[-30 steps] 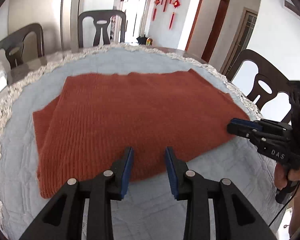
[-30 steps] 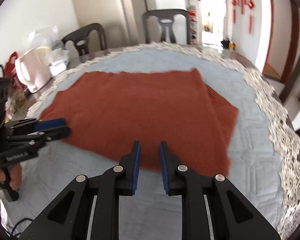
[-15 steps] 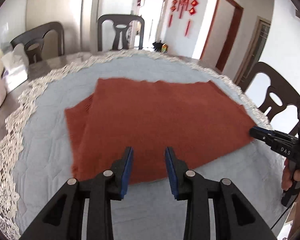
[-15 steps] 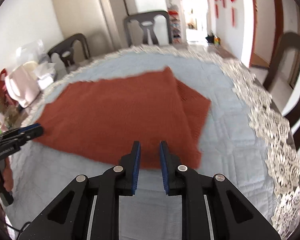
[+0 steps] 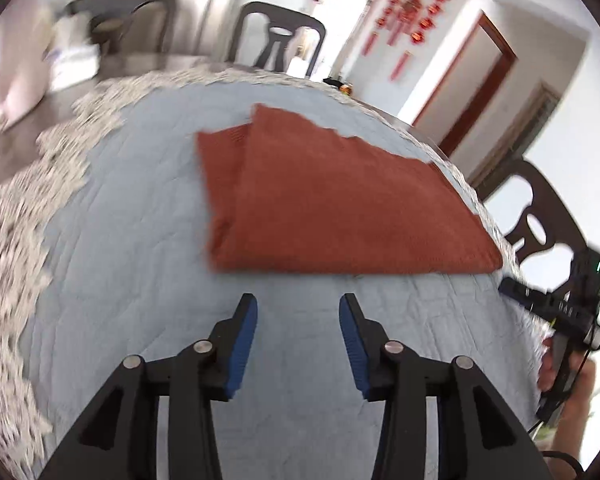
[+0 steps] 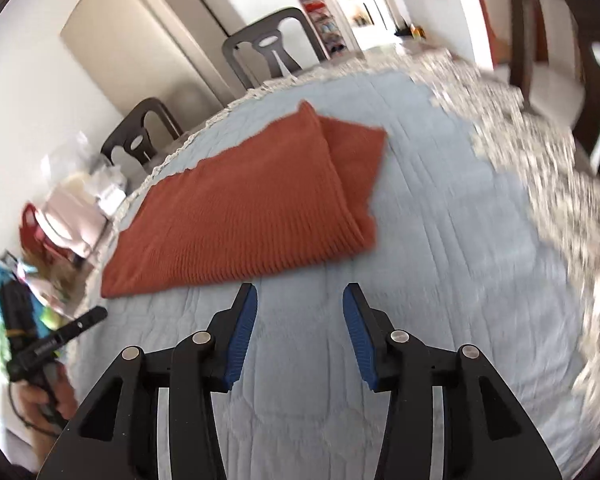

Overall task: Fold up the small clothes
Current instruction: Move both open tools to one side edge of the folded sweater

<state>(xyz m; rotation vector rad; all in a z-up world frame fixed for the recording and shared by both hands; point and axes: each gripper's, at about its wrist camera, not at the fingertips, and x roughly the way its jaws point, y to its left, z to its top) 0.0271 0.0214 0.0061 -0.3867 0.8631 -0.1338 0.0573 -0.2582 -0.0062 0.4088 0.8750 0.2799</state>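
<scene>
A rust-orange knitted garment [image 5: 340,208] lies flat and folded on a pale blue quilted cloth [image 5: 140,280] that covers the table, with a white lace border [image 5: 16,216] round the cloth's edge. One narrower layer shows from under the garment's end, at the left in the left wrist view and at the right in the right wrist view.

The left gripper [image 5: 298,320] is above bare cloth just short of the garment's near edge. Its jaws have just been opening and stand apart, with nothing between them. The right gripper [image 6: 299,310] is likewise above bare cloth, near the garment's other end, its jaws also just opened, apart and empty. Neither touches the garment.

Dark chairs [image 5: 278,36] stand round the table.
</scene>
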